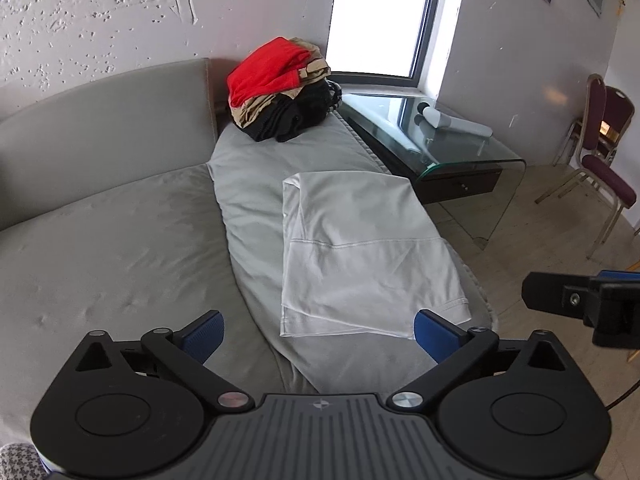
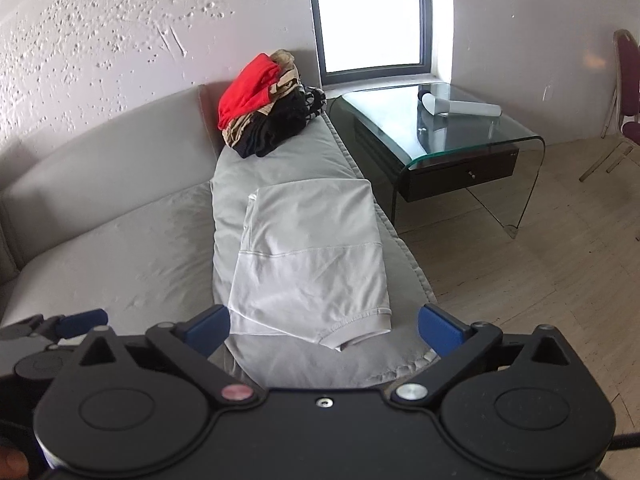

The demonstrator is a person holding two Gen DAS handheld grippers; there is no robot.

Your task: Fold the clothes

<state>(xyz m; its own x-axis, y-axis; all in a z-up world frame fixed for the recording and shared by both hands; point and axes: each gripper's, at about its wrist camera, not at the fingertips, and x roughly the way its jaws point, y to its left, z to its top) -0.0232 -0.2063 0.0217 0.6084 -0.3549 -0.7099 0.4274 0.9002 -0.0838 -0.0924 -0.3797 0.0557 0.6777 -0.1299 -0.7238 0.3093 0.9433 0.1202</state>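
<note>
Room: pitted white wall, bright window, pale tiled floor. Grey sofa along the wall, its right-hand seat cushion running away from the cameras toward the window.

Item 1: white garment, partly folded, lying flat on that cushion. Long axis runs near to far, along the cushion. A stitched seam crosses it about midway; a hemmed edge lies at the near right corner. Which garment it is cannot be told from its folded shape.

Item 2: pile of unfolded clothes, red on top, tan and black beneath, at the far end of the same cushion, well apart from item 1.

Item 3: glass side table to the right of the sofa, bearing a white cylindrical object of uncertain kind.

Item 4: left gripper, fingers spread wide, nothing between them, above the near left part of the garment and clear of the cloth.

Item 5: right gripper, fingers likewise wide and empty, above the near edge, just right of the left one.

Governing relation: the garment lies ahead of and below both sets of fingers, near edge closest; each hand seems about equally placed for its own corner.

Obscured: the layers under the fold; the near strip of cushion behind the gripper bodies; chairs at far right are cropped.
</note>
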